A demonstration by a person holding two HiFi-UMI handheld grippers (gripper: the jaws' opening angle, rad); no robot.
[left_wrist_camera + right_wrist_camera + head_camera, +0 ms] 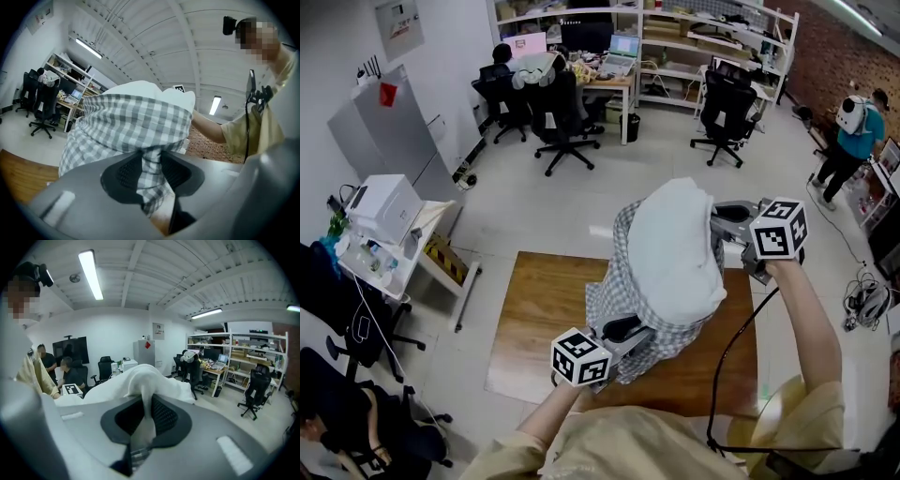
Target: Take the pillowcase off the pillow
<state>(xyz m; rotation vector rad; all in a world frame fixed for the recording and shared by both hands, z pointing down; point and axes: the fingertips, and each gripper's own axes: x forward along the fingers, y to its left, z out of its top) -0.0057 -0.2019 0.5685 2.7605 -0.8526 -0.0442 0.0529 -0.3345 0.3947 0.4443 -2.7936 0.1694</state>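
1 pillow (675, 246), white, upper half bare. 1 pillowcase (619, 295), checked. 2 grippers: left gripper (623, 331) pinching pillowcase fold, right gripper (724, 223) pinching pillow. 1 table (539, 314), wooden.

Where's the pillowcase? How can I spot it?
Find the brown wooden table in the middle of the office floor. Held up above it is a puffy white pillow; the pillowcase is the grey-and-white checked cloth bunched around its lower part, the only checked thing there.

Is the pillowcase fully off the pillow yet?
No: the checked pillowcase wraps the lower part of the white pillow, and only its top end is bare.
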